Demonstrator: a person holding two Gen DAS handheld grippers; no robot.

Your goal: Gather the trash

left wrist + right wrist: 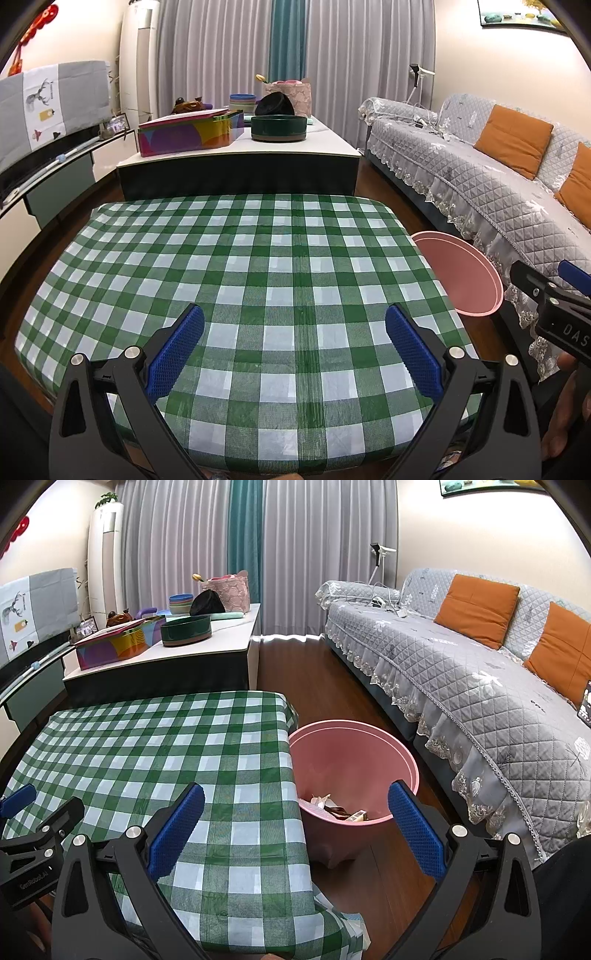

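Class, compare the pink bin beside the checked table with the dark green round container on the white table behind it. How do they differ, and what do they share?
The pink bin stands on the floor, while the green container sits on the white table. The pink bin is tall, with sloping walls; the green container is low and wide. Trash shows inside the pink bin; what the green container holds cannot be seen. Both are round and open-topped.
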